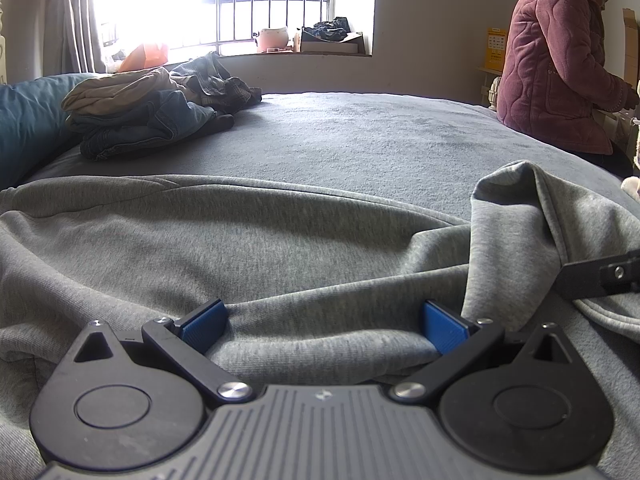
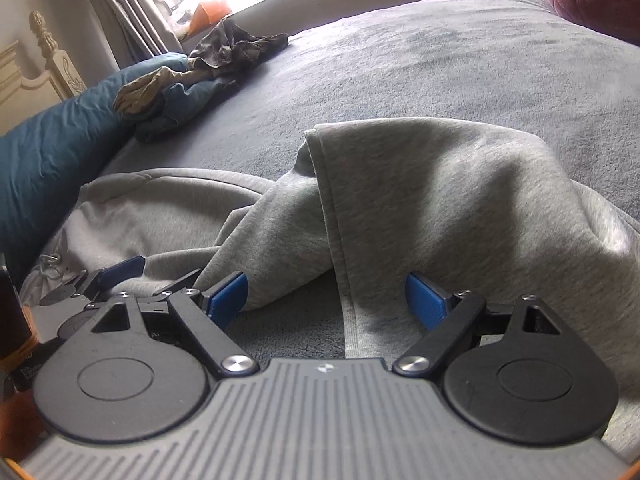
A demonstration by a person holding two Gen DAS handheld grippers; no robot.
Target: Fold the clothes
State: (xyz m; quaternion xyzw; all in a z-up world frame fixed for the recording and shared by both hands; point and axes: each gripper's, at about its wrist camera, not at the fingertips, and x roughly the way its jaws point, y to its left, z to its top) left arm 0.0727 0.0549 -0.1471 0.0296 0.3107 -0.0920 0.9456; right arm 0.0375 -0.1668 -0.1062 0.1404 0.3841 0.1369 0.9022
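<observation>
A light grey sweatshirt (image 1: 248, 240) lies spread over the bed, with one part humped up and folded over at the right (image 2: 420, 184). My left gripper (image 1: 324, 320) rests low on it, open wide, and a soft ridge of the fabric runs between its blue pads (image 1: 204, 322) without being pinched. My right gripper (image 2: 326, 296) is also open, and the hemmed edge of the raised fold (image 2: 328, 208) hangs down between its jaws. In the right wrist view the left gripper (image 2: 154, 270) shows at the lower left. A black finger of the right gripper (image 1: 596, 276) enters the left wrist view at the right edge.
The bed has a grey-blue cover (image 1: 380, 136). A pile of jeans and other clothes (image 1: 152, 108) sits at the far left beside a blue pillow (image 2: 52, 156). A person in a pink quilted jacket (image 1: 560, 60) stands at the bed's far right. A barred window (image 1: 240, 4) is behind.
</observation>
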